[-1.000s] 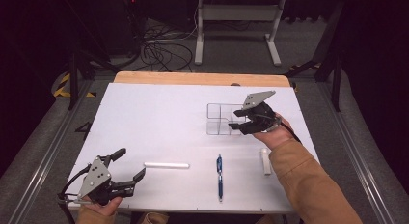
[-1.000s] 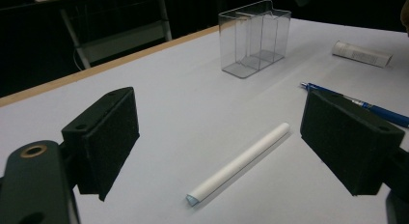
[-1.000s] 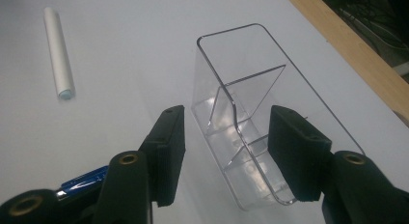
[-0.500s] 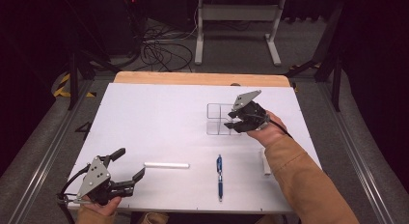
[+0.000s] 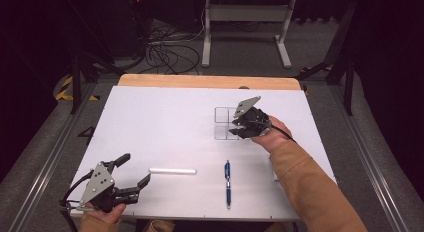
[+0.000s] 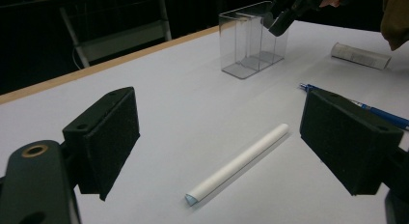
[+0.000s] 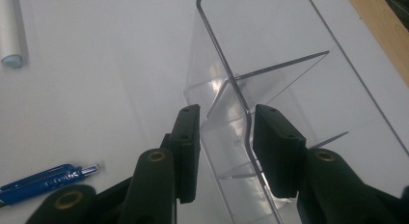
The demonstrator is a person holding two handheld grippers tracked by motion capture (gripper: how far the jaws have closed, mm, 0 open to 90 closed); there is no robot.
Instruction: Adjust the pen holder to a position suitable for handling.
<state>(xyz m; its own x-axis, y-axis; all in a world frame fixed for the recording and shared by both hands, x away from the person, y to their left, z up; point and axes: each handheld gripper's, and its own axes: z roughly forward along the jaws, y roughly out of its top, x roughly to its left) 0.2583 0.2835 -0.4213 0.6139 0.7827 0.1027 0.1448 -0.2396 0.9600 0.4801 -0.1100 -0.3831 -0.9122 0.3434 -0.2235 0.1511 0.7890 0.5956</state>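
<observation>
Clear acrylic makes up the organiser box [image 5: 224,123] your right gripper [image 5: 239,128] is working on: it stands upright with its mouth facing up, right of the table's middle, its long axis running across the table and its inner walls splitting it into compartments. In the right gripper view your jaws straddle one side wall near a corner [image 7: 226,122], 1 pad outside and 1 inside; they have just been closing, but a sliver of gap still shows on both sides, so nothing is pinched yet. Nearer you, a blue pen [image 5: 228,183] lies pointing away from you, and a white tube [image 5: 172,171] lies crosswise to its left. A small white roll [image 6: 361,56] sits beside your right sleeve; it carries print, too blurred to read. Your left gripper [image 5: 136,171] rests at the near left corner of the white table [image 5: 150,122], jaws spread wide around nothing. Left of the box the tabletop offers plenty of room; the wooden far edge [image 5: 200,81] lies well behind it.
</observation>
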